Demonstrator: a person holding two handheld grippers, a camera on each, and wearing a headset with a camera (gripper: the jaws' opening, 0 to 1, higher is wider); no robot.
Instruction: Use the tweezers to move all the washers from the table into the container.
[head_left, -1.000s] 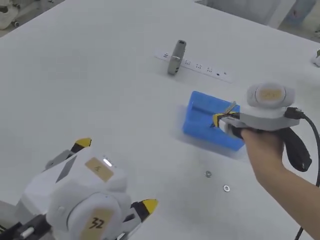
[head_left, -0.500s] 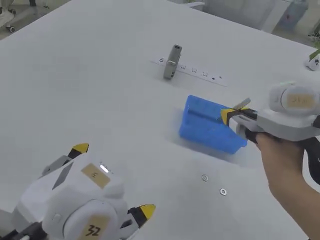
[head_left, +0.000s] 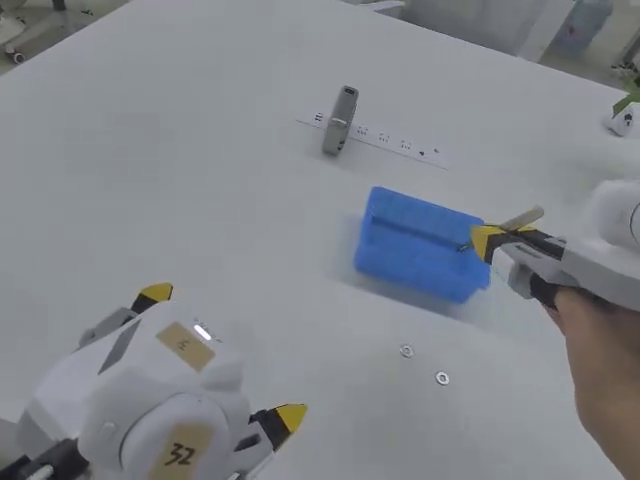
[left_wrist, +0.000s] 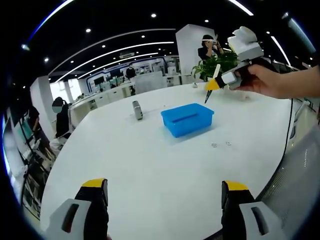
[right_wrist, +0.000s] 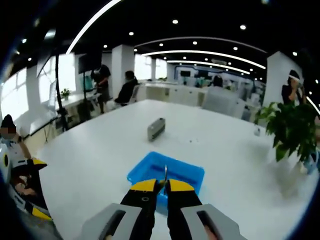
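While right tool (head_left: 487, 241) holds tweezers (head_left: 521, 217), container (head_left: 410, 250) lies beneath.

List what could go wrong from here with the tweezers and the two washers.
1. The washers lie flat on the table; the tweezers in the right gripper may slip off one or flick it away.
2. The tweezers' tip hangs over the blue container near its rim; a low swing could nudge it.
3. Pressed on the table, the tweezers might twist in the shut jaws.
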